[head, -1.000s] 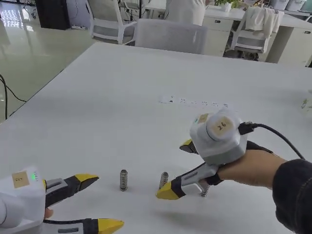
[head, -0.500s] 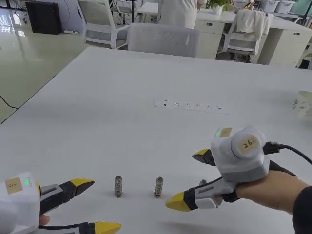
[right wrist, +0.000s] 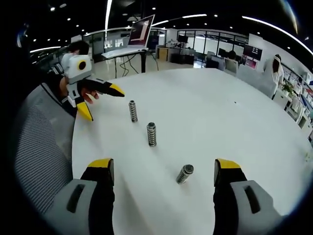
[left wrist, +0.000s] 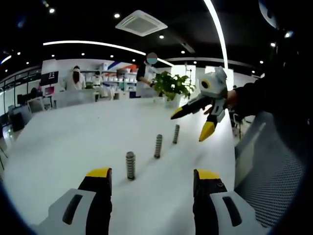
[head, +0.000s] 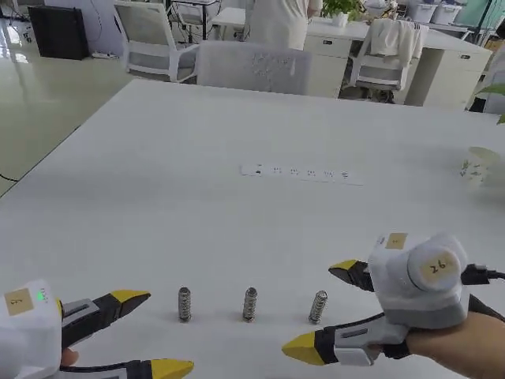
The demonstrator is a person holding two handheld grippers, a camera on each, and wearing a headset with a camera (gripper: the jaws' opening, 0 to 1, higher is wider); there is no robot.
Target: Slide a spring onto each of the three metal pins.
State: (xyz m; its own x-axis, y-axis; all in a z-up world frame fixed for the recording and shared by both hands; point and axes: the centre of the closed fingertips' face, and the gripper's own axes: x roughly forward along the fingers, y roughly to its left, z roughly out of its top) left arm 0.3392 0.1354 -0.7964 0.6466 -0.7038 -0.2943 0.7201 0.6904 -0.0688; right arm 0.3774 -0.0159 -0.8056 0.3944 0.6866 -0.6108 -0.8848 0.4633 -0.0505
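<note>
On the white worktop [head: 237, 213], ahead of the two grippers: three springs [left wrist: 158, 145] in a row, long axes vertical, well apart from one another. Left spring [head: 184, 304] nearest the left gripper [head: 167, 332], dead ahead of its jaws. Right spring [head: 318, 307], leaning slightly, just ahead of the right gripper [right wrist: 163, 165], in line with its gap. Middle spring [head: 249, 304] between them. Both pairs of jaws wide apart, holding nothing. Pins hidden inside the coils; judging by the upright stance, probably all three already sleeved. For straightening the leaning one, right side nearer, grip across the coil.
</note>
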